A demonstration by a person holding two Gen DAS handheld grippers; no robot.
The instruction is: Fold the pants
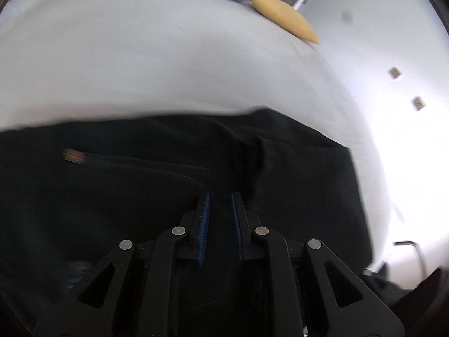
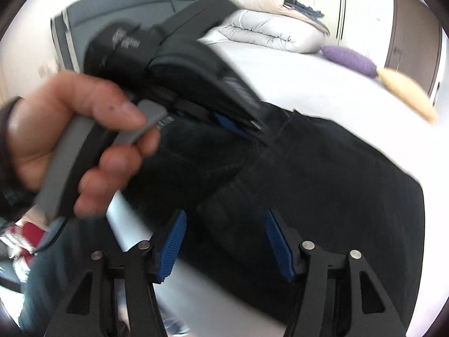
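Black pants (image 1: 168, 196) lie folded on a white bed (image 1: 140, 56); they also show in the right wrist view (image 2: 322, 182). My left gripper (image 1: 220, 196) is shut on a fold of the pants between its blue pads. In the right wrist view the left gripper (image 2: 252, 129) sits near the far edge of the pants, held by a hand (image 2: 70, 134). My right gripper (image 2: 226, 216) is open, its blue pads wide apart, just above the near part of the pants and holding nothing.
A purple cushion (image 2: 350, 57) and a yellow cushion (image 2: 407, 95) lie at the bed's far right. Folded duvets (image 2: 275, 25) are stacked at the grey headboard (image 2: 126, 0). The bed's near edge (image 2: 126, 224) runs lower left.
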